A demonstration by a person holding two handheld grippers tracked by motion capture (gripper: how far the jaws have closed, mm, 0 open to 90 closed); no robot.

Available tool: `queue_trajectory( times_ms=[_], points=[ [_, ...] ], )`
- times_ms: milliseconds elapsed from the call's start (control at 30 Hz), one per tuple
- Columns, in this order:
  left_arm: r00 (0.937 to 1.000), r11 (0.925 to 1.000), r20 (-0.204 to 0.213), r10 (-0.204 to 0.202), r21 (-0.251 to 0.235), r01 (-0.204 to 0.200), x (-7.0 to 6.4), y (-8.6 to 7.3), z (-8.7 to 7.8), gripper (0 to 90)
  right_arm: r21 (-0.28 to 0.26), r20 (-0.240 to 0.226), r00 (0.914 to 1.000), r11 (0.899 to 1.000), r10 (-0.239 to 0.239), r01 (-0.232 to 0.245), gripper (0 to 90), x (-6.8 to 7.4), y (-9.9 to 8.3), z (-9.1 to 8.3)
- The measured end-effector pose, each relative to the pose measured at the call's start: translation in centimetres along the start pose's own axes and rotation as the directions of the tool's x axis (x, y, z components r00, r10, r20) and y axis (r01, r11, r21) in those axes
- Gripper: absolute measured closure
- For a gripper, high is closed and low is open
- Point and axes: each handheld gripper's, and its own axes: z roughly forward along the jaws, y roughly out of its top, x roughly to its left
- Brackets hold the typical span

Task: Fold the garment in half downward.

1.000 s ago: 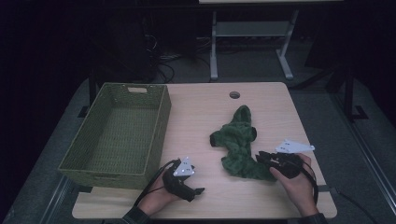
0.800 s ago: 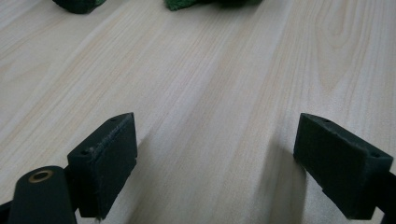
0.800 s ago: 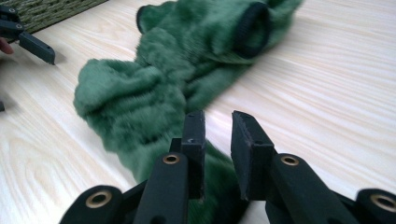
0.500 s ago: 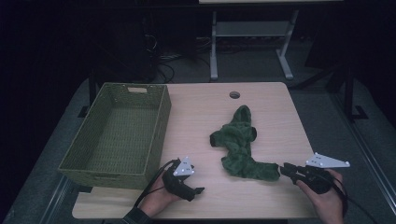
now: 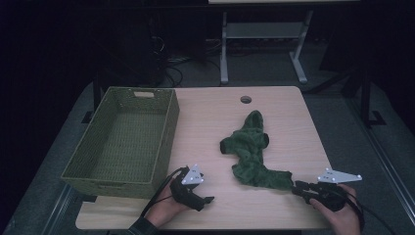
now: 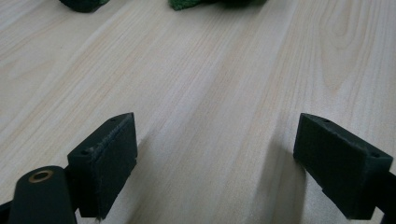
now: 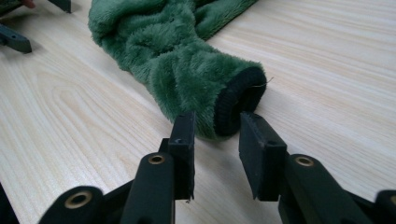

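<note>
A fuzzy green garment [image 5: 249,147] lies crumpled on the wooden table [image 5: 205,112], with one sleeve stretched toward the front right. In the right gripper view the sleeve's black-lined cuff [image 7: 236,100] lies just past the tips of my right gripper [image 7: 215,126], whose jaws stand apart with nothing clamped between them. From the high view that right gripper [image 5: 297,186] points left at the sleeve end. My left gripper [image 5: 206,199] rests near the front edge beside the basket, and its jaws [image 6: 217,140] are wide open over bare wood.
A green woven basket [image 5: 169,132] stands empty on the left half of the table. A round cable hole [image 5: 245,100] sits near the far edge. Bare tabletop lies between the two grippers. A desk frame stands beyond, on the dark floor.
The right gripper moved right and toward the front edge, and the sleeve end stretched out with it. The left gripper stayed in place.
</note>
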Motion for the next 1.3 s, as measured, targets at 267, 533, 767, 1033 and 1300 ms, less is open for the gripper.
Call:
queue_trajectory(
  times_ms=[267, 533, 767, 1033, 1300],
  points=[
    [1.0, 1.0, 0.0, 0.0, 0.0, 0.0, 0.0, 0.0, 0.0, 12.9, 0.038, -0.017, 0.9994, 0.999, -0.031, 0.031, 78.5, 0.0, 0.2, 1.0],
    [1.0, 1.0, 0.0, 0.0, 0.0, 0.0, 0.0, 0.0, 0.0, 12.9, 0.036, -0.017, 0.9983, 0.998, -0.055, 0.056, 84.2, 0.0, 0.6, 0.6],
    [1.0, 1.0, 0.0, 0.0, 0.0, 0.0, 0.0, 0.0, 0.0, 12.9, -0.006, -0.028, 0.9956, 0.996, -0.089, 0.089, 84.1, 0.4, 2.0, 0.1],
    [1.0, 1.0, 0.0, 0.001, 0.0, -0.001, 0.0, 0.0, 0.0, 12.9, -0.048, -0.066, 0.9864, 0.988, -0.15, 0.147, 84.2, 1.7, 4.5, 1.0],
    [1.0, 1.0, 0.001, 0.0, -0.001, 0.0, 0.0, 0.0, 0.0, 12.9, -0.06, -0.1, 0.9731, 0.977, -0.208, 0.202, 84.0, 3.0, 6.8, 2.5]
  ],
)
